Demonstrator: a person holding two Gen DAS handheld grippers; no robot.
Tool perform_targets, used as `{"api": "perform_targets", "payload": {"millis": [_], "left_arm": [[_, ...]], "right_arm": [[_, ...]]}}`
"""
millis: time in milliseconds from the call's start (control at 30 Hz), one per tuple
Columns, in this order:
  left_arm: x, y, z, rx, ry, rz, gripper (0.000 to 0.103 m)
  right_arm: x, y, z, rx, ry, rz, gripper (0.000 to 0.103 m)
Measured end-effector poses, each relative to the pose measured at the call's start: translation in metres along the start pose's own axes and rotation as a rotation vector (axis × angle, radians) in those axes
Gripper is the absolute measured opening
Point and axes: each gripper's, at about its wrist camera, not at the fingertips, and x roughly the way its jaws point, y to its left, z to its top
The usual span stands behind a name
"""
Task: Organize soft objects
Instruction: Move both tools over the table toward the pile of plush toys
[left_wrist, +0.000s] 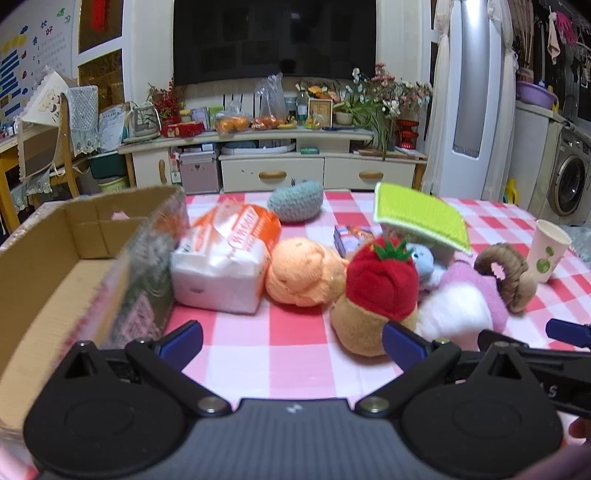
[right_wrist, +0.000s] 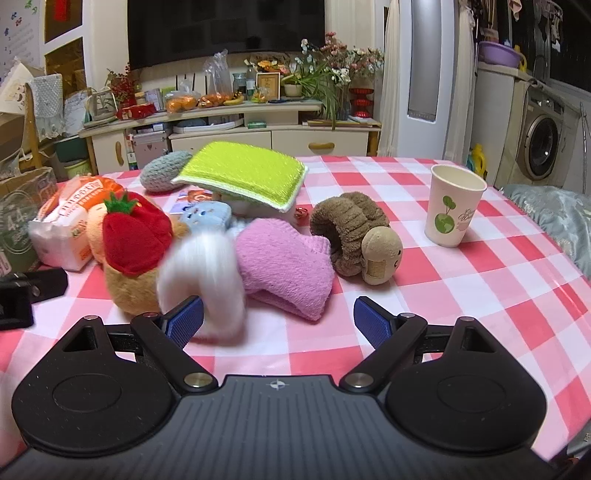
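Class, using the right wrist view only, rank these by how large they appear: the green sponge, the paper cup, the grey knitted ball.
1. green sponge
2. paper cup
3. grey knitted ball, partly hidden behind the sponge and farther away, so its rank is uncertain.

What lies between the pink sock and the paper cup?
The brown plush snail lies between the pink sock and the paper cup; the right wrist view shows it.

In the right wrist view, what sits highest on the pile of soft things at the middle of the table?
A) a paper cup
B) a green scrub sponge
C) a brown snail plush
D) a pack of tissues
B: the green scrub sponge rests tilted on top of the pile, above the pink sock; the paper cup stands apart on the tablecloth to the right.
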Motion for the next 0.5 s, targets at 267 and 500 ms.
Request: {"api": "perform_targets", "payload": {"millis": [267,500], "left_arm": [[-0.043,0.024,0.006,-0.02,-0.049,0.016,0.102],[-0.07,0.047,0.01,-0.017,-0.071,0.049,0.102]], "right_arm": [[-0.014,0.013,-0.011,-0.026,-0.067,0.011,0.103],[-0.033,0.026,-0.014,-0.057,-0.125,0.064,0.103]]}}
